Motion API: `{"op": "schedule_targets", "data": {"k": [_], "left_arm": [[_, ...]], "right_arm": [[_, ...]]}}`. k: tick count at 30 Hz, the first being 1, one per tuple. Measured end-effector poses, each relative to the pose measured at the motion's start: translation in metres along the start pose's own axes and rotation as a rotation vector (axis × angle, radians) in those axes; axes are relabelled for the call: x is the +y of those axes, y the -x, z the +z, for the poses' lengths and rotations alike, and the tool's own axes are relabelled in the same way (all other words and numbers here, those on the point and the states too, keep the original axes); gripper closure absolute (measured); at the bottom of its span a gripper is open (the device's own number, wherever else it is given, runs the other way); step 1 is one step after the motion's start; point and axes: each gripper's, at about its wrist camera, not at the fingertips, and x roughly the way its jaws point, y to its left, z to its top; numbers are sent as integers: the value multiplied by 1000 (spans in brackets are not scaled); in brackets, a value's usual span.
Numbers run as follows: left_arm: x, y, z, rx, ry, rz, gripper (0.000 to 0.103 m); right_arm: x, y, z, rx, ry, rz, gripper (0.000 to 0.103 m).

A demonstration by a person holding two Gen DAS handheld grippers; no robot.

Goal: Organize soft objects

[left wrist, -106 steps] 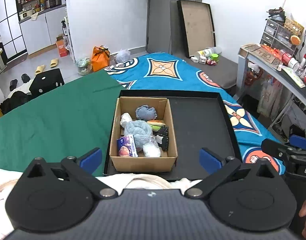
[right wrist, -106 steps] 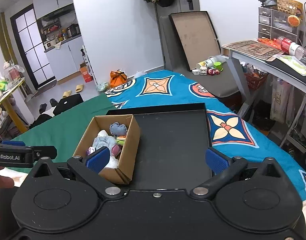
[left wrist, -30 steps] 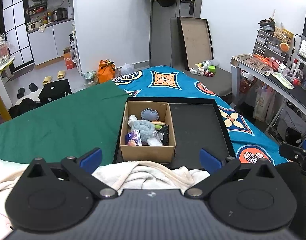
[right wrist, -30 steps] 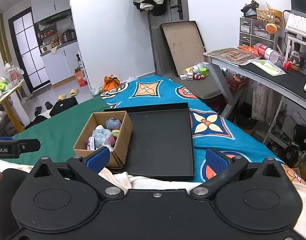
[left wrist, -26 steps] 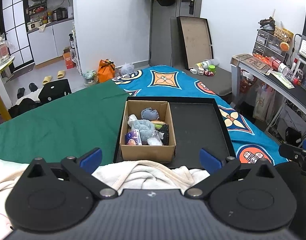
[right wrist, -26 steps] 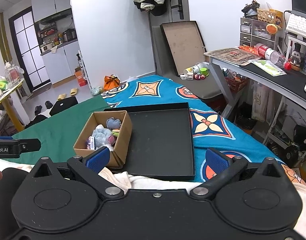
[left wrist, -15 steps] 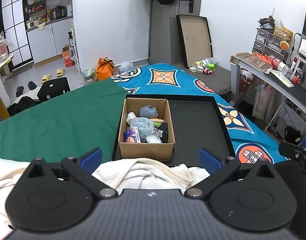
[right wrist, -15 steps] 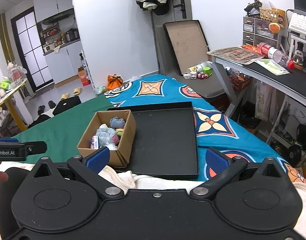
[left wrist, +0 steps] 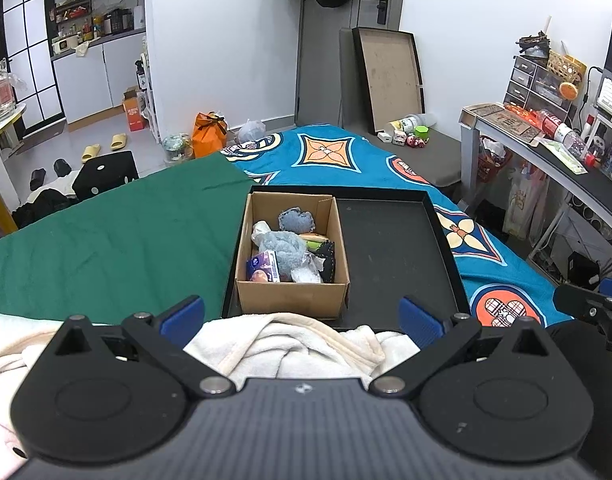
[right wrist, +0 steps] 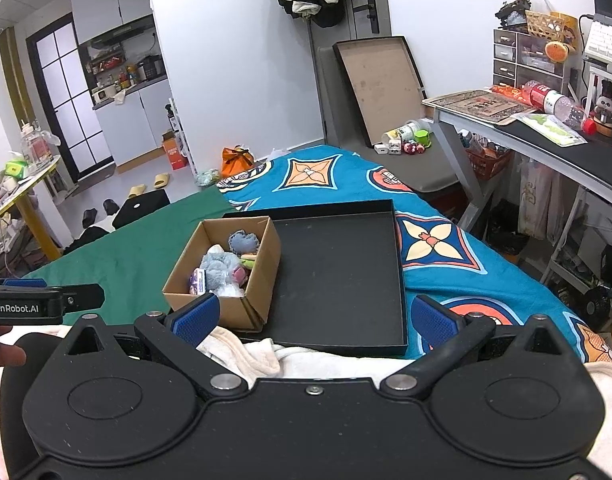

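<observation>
A brown cardboard box (left wrist: 292,300) (right wrist: 262,280) holds several soft toys, among them a grey-blue plush (left wrist: 284,245) (right wrist: 220,265) and a blue heart-shaped pad (left wrist: 296,219). The box sits in the left half of a shallow black tray (left wrist: 394,248) (right wrist: 338,272) on the bed. My left gripper (left wrist: 302,316) is open and empty, held back above a cream blanket (left wrist: 294,344). My right gripper (right wrist: 314,316) is also open and empty, nearer the tray's bare half.
A green cloth (left wrist: 114,236) covers the bed's left side and a blue patterned sheet (left wrist: 346,156) the right. A desk (right wrist: 546,140) with clutter stands at the right. A flat box lid (left wrist: 388,76) leans on the far wall.
Both grippers drew back and rose from the box over the last seconds, then eased slightly forward again. Both stayed open and empty.
</observation>
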Motion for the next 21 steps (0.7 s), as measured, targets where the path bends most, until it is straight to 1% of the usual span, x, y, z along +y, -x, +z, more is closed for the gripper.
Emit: {"op": "schedule_targets", "data": {"k": [8,11,21], "left_arm": [[-2,-4,-4,6,13,-15,1],[-4,-3,-5,5,4,-19,1],[-4,0,-6,-20,-9,-29,1]], "right_arm": [[1,-2,-2,8,4,1,0],[1,-3,-2,12,3,2,0],[3,-10,-4,39,-1,16,0]]}}
